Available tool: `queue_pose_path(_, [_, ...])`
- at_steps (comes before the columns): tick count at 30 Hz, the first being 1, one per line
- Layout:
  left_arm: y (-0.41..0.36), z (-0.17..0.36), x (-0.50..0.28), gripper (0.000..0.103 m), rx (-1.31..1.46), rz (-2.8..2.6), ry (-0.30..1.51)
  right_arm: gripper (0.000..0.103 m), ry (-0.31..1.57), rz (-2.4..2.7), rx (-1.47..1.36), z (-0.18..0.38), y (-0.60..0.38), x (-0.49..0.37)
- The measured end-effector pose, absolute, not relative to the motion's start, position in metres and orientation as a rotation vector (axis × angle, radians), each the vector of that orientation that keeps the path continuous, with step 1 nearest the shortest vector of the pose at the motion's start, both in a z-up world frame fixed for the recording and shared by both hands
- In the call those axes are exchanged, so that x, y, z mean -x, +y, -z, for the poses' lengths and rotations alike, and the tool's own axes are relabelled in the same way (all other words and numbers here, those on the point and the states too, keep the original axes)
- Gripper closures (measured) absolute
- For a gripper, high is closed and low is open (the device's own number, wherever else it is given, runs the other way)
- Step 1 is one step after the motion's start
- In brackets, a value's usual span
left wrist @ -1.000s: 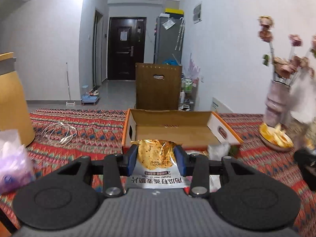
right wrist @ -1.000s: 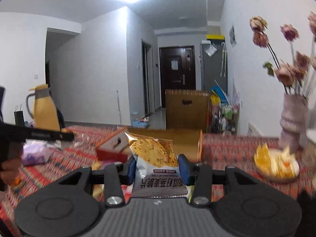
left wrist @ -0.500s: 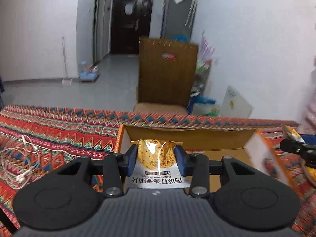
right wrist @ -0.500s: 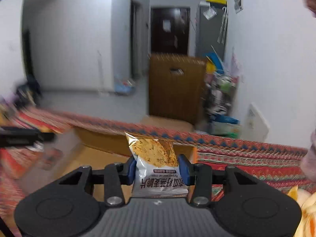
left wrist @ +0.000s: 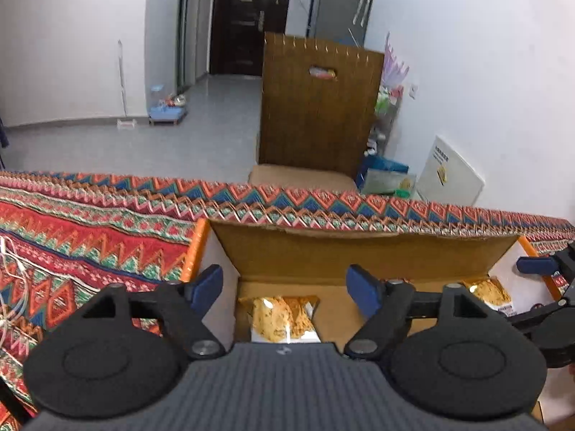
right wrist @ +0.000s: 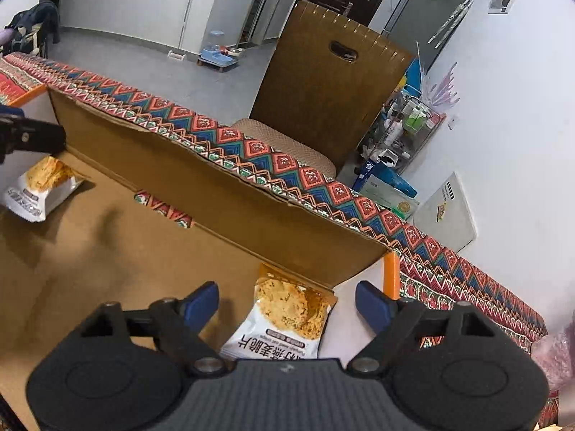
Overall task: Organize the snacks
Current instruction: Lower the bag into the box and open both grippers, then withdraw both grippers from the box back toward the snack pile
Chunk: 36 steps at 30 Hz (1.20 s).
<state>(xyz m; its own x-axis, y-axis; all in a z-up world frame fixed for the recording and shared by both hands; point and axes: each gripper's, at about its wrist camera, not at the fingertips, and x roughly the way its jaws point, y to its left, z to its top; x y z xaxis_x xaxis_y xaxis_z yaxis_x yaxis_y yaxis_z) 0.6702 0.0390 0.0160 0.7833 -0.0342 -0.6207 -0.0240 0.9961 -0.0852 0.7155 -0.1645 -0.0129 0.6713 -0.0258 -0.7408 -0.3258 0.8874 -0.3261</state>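
The open cardboard box (left wrist: 359, 255) sits on the patterned tablecloth. My left gripper (left wrist: 284, 289) hovers over its left end, jaws opening. A snack packet (left wrist: 280, 319) with an orange cracker picture lies on the box floor below, free of the pads. My right gripper (right wrist: 287, 305) is over the right end, jaws opening too. A second, matching packet (right wrist: 287, 323) lies beneath it against the box wall (right wrist: 215, 186), untouched. Each view shows the other packet (left wrist: 488, 292) (right wrist: 39, 186) and part of the other gripper.
The patterned tablecloth (left wrist: 90, 222) covers the table around the box. A white earphone cable (left wrist: 7, 287) lies at far left. Beyond the table's far edge stand a brown chair (left wrist: 316, 115), a cluttered shelf cart (right wrist: 406, 125) and a white board (left wrist: 452, 176) leaning on the wall.
Both grippers moved forward and down over the box. Each was shut on a snack packet; both have let go, and the packets now lie inside the box.
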Motion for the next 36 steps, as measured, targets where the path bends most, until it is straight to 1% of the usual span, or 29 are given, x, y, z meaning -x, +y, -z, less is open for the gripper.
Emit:
queue_pose_path(5, [0.032,-0.041,-0.649,0.02,0.058,0.005,0.62,0.02,0.765,-0.182,0.38,-0.013,-0.179,-0.699])
queue_pose_path(10, [0.028,-0.087,-0.611,0.018,0.046,0.021,0.586,0.02,0.72,-0.189,0.294,-0.065,-0.201,-0.667])
queue_pose_path(13, [0.029,-0.115,-0.572,0.017,0.062,0.021,0.556,0.02,0.676,-0.194,0.242,-0.098,-0.215,-0.628])
queue_pose_path(16, [0.032,-0.137,-0.519,0.013,0.084,0.049,0.522,0.015,0.626,-0.227,0.188,-0.125,-0.232,-0.579])
queue_pose_path(18, [0.032,-0.152,-0.477,0.004,0.086,0.077,0.477,0.011,0.587,-0.238,0.156,-0.14,-0.241,-0.543])
queue_pose_path(19, [0.034,-0.158,-0.456,0.002,0.085,0.092,0.455,0.01,0.568,-0.242,0.141,-0.146,-0.247,-0.524])
queue_pose_path(22, [0.037,-0.173,-0.388,0.0,0.103,0.123,0.403,0.003,0.507,-0.256,0.084,-0.161,-0.264,-0.464])
queue_pose_path(23, [0.038,-0.175,-0.363,0.0,0.122,0.134,0.389,0.0,0.49,-0.262,0.07,-0.164,-0.269,-0.446])
queue_pose_path(26, [0.042,-0.174,-0.3,0.0,0.138,0.142,0.358,0.0,0.425,-0.275,0.036,-0.167,-0.28,-0.384])
queue_pose_path(29, [0.039,-0.161,-0.246,0.0,0.109,0.129,0.309,0.0,0.36,-0.282,0.044,-0.163,-0.284,-0.321])
queue_pose_path(32, [0.035,-0.141,-0.195,0.0,0.084,0.119,0.276,0.0,0.307,-0.316,0.044,-0.15,-0.288,-0.264])
queue_pose_path(36, [0.033,-0.115,-0.138,0.0,0.079,0.099,0.267,0.0,0.3,-0.329,0.015,-0.119,-0.289,-0.204])
